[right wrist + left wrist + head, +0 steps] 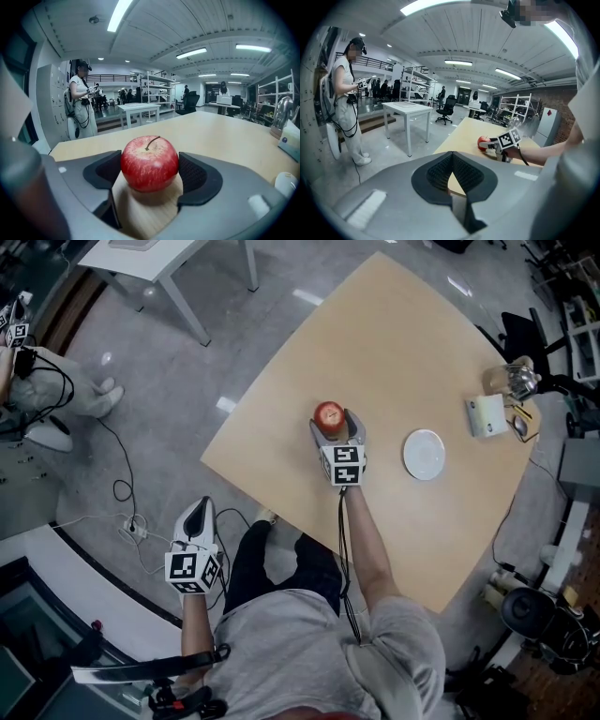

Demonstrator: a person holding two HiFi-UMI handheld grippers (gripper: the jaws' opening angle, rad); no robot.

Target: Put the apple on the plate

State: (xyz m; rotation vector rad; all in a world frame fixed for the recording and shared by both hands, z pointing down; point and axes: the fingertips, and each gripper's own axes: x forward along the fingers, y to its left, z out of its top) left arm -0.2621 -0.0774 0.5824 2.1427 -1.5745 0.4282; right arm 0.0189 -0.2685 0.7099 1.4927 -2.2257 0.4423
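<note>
apple (150,161) sat upright on the table (394,362) between the right gripper's (150,172) jaws, pads against both sides (plate (424,454) lay apart, to its right); left gripper (451,159) hung closed, off the table.

Your head view looks steeply down on the table (394,343). Both gripper views face the apple (150,162), the right close, the left from far off.

No legible txt, brands or nos.; just coded square markers on left gripper (197,509) & right gripper (331,420) cubes.
</note>
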